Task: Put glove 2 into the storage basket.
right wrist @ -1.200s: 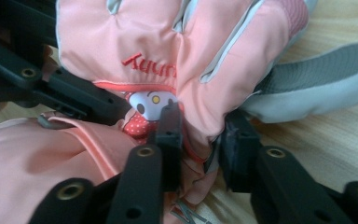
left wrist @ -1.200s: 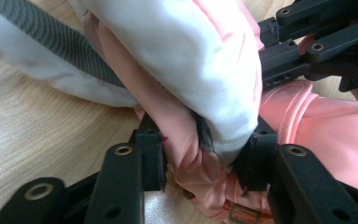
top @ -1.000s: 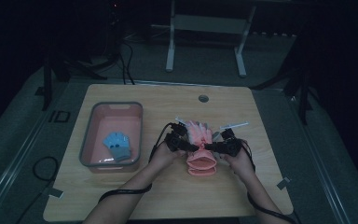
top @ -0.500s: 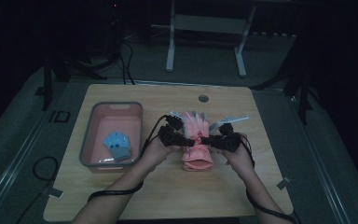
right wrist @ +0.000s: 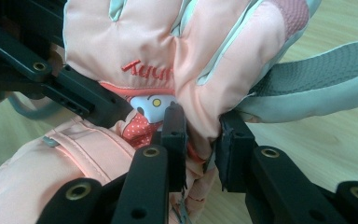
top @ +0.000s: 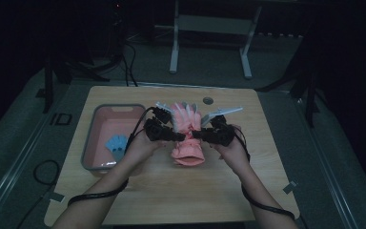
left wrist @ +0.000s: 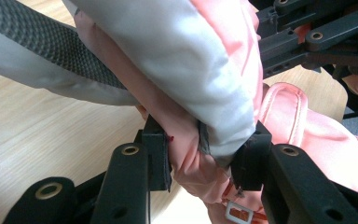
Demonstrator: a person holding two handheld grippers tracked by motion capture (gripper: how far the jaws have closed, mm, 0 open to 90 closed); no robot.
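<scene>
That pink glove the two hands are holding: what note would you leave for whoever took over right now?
Left gripper: shut on the pink glove, near the wrist.
Right gripper: shut on the same glove from the other side.
The glove hangs between them above the wooden table, cuff toward the person.
The grey bin at the left holds a small blue item.
Done: glove gripped and raised. Left: probably setting it down, maybe in the bin.

From my left gripper [left wrist: 200, 154] camera, the pink glove [left wrist: 214, 70] ran off the top edge, so I couldn't see its fingertips. Past the right gripper [right wrist: 198, 135], the embroidered lettering [right wrist: 147, 71] was partly folded under. From above, the blue item [top: 116, 143] in the tray [top: 89, 143] was too dim to identify.
</scene>
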